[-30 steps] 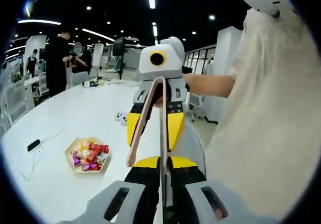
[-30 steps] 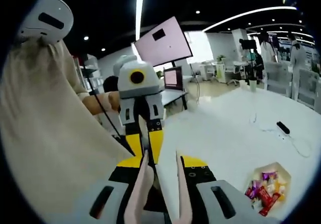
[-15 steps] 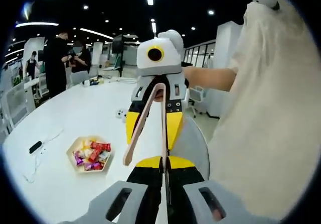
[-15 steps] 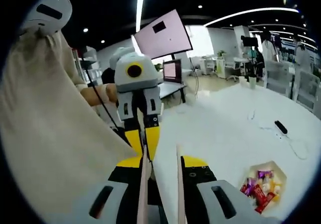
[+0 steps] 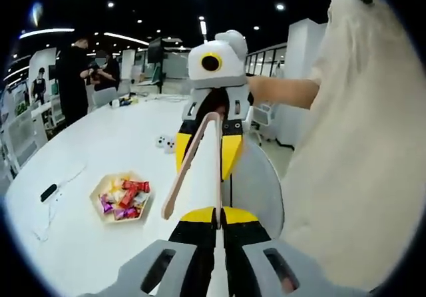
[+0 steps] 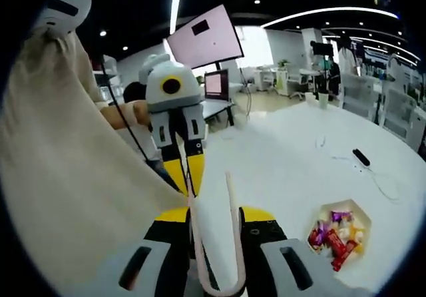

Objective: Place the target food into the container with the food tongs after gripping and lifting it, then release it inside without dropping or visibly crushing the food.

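Note:
Pink food tongs stretch between my two grippers, which face each other above the white table. My left gripper is shut on one tong arm near its tip; the other arm splays out to the left. My right gripper grips the tongs around both arms close to their bend. In the left gripper view the right gripper faces me; in the right gripper view the left gripper does. A hexagonal dish of wrapped candies sits on the table below.
A black device with a cable lies beyond the dish, and small white objects lie farther back. The person's beige garment is close beside the grippers. People stand at the far table end.
Both cameras have shifted a little. In the right gripper view the tongs' bend now shows at the bottom between the jaws. The candy dish stays put.

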Demonstrator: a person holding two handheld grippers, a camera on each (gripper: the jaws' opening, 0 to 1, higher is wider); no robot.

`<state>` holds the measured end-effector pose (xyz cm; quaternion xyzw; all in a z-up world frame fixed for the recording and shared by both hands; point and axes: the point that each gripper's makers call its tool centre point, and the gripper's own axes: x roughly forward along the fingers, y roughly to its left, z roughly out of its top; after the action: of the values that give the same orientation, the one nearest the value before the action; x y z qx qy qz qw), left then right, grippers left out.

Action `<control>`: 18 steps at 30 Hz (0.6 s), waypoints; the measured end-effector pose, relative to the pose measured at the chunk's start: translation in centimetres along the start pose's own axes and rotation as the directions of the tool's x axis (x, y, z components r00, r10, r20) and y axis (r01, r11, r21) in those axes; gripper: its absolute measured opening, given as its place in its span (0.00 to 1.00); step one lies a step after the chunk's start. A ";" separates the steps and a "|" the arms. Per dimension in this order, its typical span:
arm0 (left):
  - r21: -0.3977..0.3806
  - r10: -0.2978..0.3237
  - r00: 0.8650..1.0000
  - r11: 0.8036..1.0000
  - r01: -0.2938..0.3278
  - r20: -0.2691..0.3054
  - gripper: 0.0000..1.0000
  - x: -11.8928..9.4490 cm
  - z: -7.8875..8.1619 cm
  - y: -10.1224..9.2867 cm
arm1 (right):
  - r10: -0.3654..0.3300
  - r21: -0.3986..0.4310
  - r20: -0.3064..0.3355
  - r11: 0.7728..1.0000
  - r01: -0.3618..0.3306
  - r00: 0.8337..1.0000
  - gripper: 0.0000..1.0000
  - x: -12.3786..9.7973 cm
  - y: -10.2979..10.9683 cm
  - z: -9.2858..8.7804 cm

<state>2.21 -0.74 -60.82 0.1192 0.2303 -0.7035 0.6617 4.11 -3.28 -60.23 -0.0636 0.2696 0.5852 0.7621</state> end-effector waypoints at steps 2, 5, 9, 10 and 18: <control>-0.005 0.002 1.000 1.000 -0.002 -0.004 0.00 0.1 -0.2 0.2 | -0.017 0.011 0.000 1.000 0.017 1.000 0.26 -0.5 -0.2 -0.4; -0.010 -0.002 1.000 1.000 0.002 -0.008 0.00 0.5 -0.5 0.3 | -0.040 0.024 0.005 0.999 0.040 0.999 0.26 -1.0 -0.4 -0.7; -0.021 -0.013 1.000 1.000 0.013 -0.011 0.00 1.1 -0.9 0.3 | -0.061 0.035 -0.007 0.998 0.061 0.998 0.26 -1.4 -0.5 -1.4; -0.026 -0.018 1.000 1.000 0.018 -0.010 0.00 1.3 -0.9 0.2 | -0.062 0.037 -0.009 0.997 0.063 0.998 0.26 -1.5 -0.5 -1.5; -0.041 -0.033 0.999 0.999 0.033 -0.018 0.00 1.7 -1.3 0.0 | -0.075 0.040 -0.037 0.996 0.076 0.997 0.26 -1.7 -0.6 -2.1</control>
<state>1.87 -1.59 -62.74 0.1085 0.2525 -0.7084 0.6501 3.67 -5.83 -61.30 -0.0683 0.2925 0.5490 0.7800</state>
